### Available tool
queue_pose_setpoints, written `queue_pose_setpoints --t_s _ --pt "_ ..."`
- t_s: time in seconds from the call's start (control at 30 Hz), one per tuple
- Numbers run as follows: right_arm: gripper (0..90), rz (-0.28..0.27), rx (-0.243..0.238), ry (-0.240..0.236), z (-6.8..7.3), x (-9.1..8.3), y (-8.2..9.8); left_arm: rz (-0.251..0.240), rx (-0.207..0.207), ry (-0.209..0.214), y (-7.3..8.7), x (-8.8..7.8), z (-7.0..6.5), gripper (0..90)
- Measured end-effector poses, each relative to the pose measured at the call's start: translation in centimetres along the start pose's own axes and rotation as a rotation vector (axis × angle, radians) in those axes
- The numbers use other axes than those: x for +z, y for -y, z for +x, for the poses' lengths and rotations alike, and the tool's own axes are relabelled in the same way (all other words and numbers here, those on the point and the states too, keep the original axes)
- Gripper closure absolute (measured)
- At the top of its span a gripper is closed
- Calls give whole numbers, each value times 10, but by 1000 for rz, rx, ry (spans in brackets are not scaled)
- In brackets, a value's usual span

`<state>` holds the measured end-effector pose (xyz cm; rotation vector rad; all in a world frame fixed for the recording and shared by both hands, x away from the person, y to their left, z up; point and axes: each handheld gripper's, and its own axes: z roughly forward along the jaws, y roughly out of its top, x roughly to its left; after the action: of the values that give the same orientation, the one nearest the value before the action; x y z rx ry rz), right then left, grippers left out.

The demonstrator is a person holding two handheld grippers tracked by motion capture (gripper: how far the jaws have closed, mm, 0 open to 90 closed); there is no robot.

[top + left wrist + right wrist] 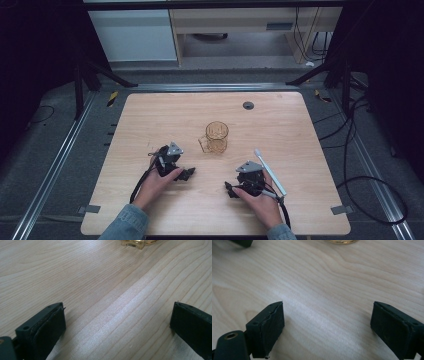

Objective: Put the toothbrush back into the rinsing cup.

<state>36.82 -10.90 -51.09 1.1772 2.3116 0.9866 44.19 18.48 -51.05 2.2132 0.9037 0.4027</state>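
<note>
An amber glass mug (216,137) stands upright in the middle of the wooden table (150,115), its handle toward the person's side. A white toothbrush (270,172) lies flat to the right of my right gripper. My left gripper (186,174) rests low on the table, front left of the mug, jaws pointing right. My right gripper (230,189) rests front right, jaws pointing left. In the left gripper view my left gripper (118,311) is open over bare wood, the mug's handle (133,243) at the top edge. My right gripper (328,310) is open too, with the mug's base (342,241) ahead.
A small grey round cap (248,105) sits in the tabletop near the far edge. Black frame legs and cables (350,165) lie on the floor around the table. One jaw of the other gripper (242,242) shows at the top left of the right gripper view.
</note>
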Motion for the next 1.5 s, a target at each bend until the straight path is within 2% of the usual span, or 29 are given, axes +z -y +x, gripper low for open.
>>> queue_pose_setpoints --t_s 0.03,0.07,0.1,0.13,0.17,0.2,0.23,0.4,0.53,0.63,0.67,0.7,0.73,0.87,1.17,1.5 --pt "121 0 0 0 0 0 0 0 0 0 0 0 0 0" --pt "116 17 -48 15 0 -7 -3 0 -2 -1 0 0 0 0" --pt "121 17 -48 15 0 -7 -3 0 -3 -2 0 0 0 0" --pt "124 8 -52 25 -1 -13 -5 0 -4 -3 0 0 0 0" --pt "130 12 -35 28 -5 -26 -9 0 -4 -3 0 0 0 0" --pt "130 12 -35 28 -5 -26 -9 0 -4 -3 0 0 0 0" --pt "145 37 -54 60 -10 -38 -13 1 -4 -3 0 0 0 0" --pt "206 97 -70 115 -26 -66 -19 1 -3 -3 0 0 0 0" --pt "252 163 -54 120 -42 -79 -20 1 -3 -5 0 0 0 0" --pt "278 202 -39 118 -53 -83 -20 1 -5 -6 0 0 0 0" --pt "278 202 -39 118 -53 -83 -20 1 -5 -6 0 0 0 0" --pt "311 212 -6 110 -61 -84 -20 0 -5 -7 0 0 0 0" --pt "314 221 1 107 -63 -84 -21 0 -6 -7 0 0 0 0" --pt "352 251 9 110 -74 -86 -26 1 -8 -9 0 0 -1 0" --pt "380 331 0 113 -88 -88 -42 0 -10 -10 0 0 -1 0" --pt "465 367 26 89 -96 -81 -47 0 -11 -13 -1 0 -1 0"
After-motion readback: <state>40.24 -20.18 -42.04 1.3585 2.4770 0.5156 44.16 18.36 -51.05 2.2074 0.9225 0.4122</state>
